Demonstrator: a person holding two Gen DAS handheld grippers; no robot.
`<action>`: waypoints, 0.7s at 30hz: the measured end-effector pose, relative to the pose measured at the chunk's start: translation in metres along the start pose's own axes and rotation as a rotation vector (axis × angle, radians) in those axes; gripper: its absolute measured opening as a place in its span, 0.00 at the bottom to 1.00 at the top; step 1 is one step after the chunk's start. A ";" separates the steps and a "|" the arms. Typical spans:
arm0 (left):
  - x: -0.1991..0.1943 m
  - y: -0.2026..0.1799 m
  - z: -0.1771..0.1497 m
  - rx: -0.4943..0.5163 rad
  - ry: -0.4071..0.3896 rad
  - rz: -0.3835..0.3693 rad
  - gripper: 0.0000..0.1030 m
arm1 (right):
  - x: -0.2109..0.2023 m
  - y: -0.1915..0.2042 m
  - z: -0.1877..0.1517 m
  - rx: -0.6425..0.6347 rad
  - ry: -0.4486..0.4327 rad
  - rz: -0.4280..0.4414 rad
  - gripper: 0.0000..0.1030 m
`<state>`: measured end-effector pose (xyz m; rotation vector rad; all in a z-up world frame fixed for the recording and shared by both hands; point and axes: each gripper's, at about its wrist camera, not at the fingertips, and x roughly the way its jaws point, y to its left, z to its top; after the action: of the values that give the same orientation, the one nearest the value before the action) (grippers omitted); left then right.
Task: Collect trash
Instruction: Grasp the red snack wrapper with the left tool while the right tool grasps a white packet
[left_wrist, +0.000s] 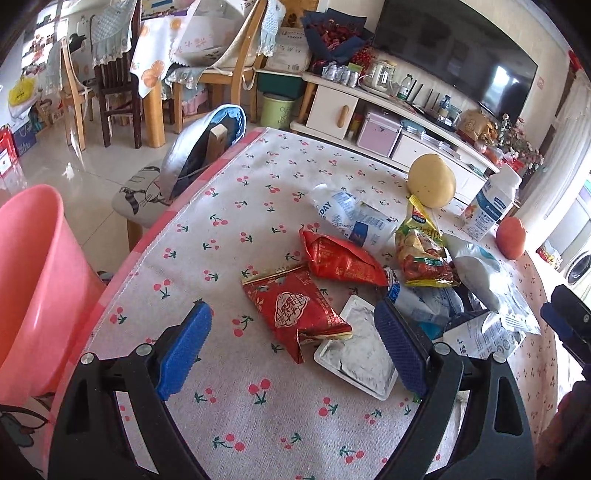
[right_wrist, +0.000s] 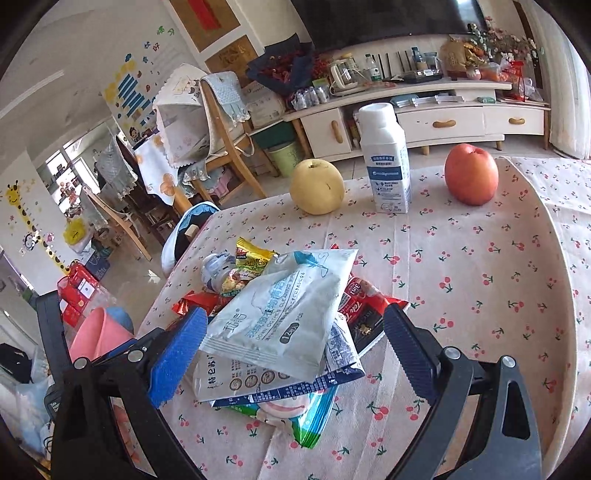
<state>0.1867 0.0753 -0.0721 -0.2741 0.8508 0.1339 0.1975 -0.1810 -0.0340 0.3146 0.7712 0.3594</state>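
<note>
Hovering above the cherry-print tablecloth (left_wrist: 258, 184), the left gripper (left_wrist: 291, 343) stands spread wide around a red patterned wrapper (left_wrist: 295, 310); the right gripper (right_wrist: 291, 350), likewise spread, brackets a white wipes pouch (right_wrist: 291, 310) topping the wrapper pile. Farther: pear (right_wrist: 317, 186), milk carton (right_wrist: 386, 162), apple (right_wrist: 471, 174). Pink bin (left_wrist: 33, 288) at the table's left edge.

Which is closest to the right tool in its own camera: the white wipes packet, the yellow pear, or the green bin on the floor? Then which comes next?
From the right tool:
1. White wipes packet, lying between its open fingers on top of the pile.
2. Yellow pear, near the table's far edge, left of the milk bottle.
3. Green bin, on the floor beyond the table.
</note>
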 end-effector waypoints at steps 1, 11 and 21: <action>0.002 0.001 0.001 -0.010 0.006 0.003 0.88 | 0.004 0.001 0.001 -0.001 0.000 0.002 0.92; 0.026 0.001 0.002 -0.030 0.071 0.021 0.73 | 0.039 0.017 0.009 -0.044 0.055 -0.006 0.92; 0.032 0.002 0.002 -0.036 0.078 -0.026 0.49 | 0.068 0.025 -0.001 -0.099 0.126 -0.044 0.93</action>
<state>0.2085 0.0783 -0.0954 -0.3260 0.9223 0.1154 0.2369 -0.1297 -0.0670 0.1828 0.8797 0.3773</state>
